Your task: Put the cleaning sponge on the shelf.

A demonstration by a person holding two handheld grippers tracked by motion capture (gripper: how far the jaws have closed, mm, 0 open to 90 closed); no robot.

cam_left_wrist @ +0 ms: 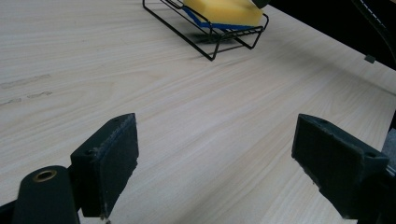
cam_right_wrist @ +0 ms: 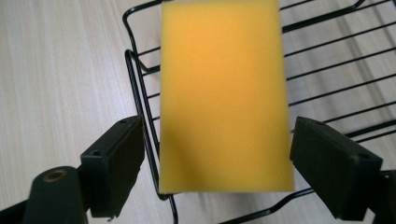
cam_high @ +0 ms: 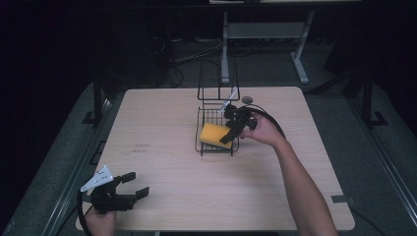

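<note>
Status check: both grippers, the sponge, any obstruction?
Right gripper open, jaws either side of yellow rectangular sponge, not clamping. Sponge lies in black wire basket. Left gripper open, idle over pale wooden table. Nothing obstructing.

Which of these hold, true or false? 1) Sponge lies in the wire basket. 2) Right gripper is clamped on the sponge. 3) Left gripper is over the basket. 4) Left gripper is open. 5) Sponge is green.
1) True: the yellow sponge lies in the black wire basket, part of it over the rim in the right gripper view.
2) False: the right gripper is open, a jaw on each side of the sponge with a gap to it.
3) False: the left gripper sits near the table's front left corner, far from the basket.
4) True: its jaws stand wide apart over bare wood.
5) False: it is yellow, with a blue underside in the left gripper view.
</note>
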